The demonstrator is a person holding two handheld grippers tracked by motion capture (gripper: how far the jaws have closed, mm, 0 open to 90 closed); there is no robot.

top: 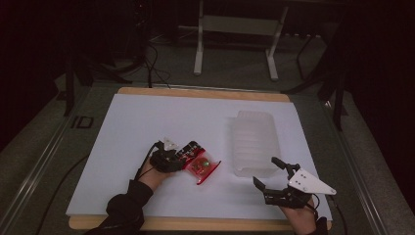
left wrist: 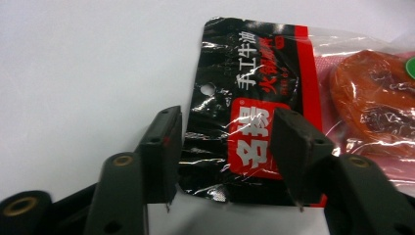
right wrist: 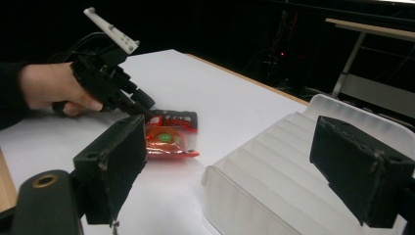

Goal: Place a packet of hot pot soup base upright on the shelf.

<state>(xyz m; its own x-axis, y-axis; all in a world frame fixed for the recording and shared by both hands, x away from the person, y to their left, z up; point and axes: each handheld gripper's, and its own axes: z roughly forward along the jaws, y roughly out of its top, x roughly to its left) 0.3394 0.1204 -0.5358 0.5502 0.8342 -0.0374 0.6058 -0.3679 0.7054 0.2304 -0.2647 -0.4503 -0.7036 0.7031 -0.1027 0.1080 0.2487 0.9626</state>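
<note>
Left hand-held gripper (left wrist: pixel 225 156) astride snack packet (left wrist: pixel 274 107)

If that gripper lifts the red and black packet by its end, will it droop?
Probably. The packet is thin, crinkled film, so its free end would likely sag under the reddish block inside. Its glossy surface may slip between the left gripper's open jaws.

My right gripper (right wrist: pixel 235 171) has its jaws wide apart, above a ribbed translucent plastic container (right wrist: pixel 293 186) on the white bench (right wrist: pixel 230 103). Farther off, the left gripper (right wrist: pixel 142 110) touches a red and black sauce packet (right wrist: pixel 171 134).
</note>
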